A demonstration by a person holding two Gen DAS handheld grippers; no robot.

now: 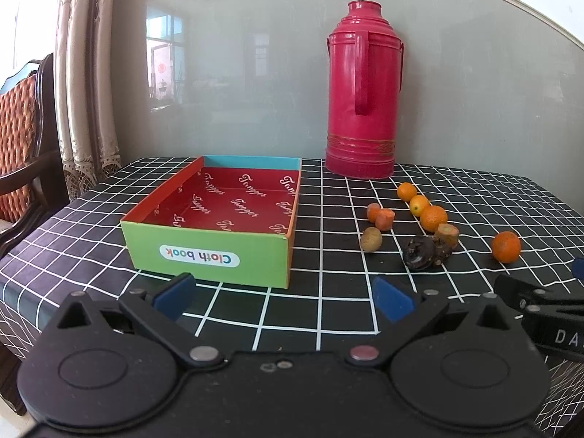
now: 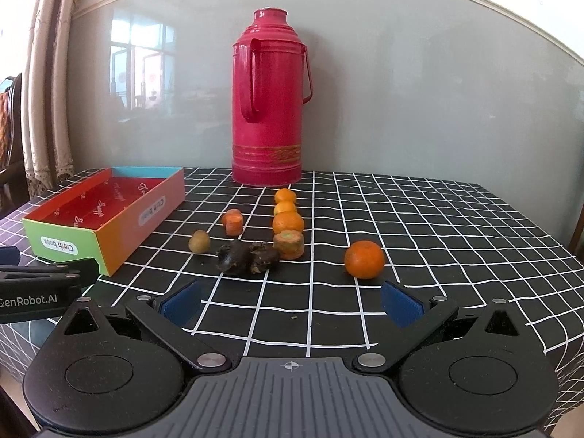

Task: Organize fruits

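Meanwhile both grippers, left gripper [image 1: 283, 297] and right gripper [image 2: 292, 303], are hovering with jaws spread and empty; the lone mandarin [image 2: 364, 259], at one o'clock of the right gripper, looks light, soft-skinned, prone to rolling, best pinched across its middle, bound for the empty box [image 1: 204, 255].

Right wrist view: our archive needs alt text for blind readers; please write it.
An open gripper hovers over a checked tablecloth strewn with oranges, carrot pieces and dark fruit. An empty box sits left, a red thermos behind.
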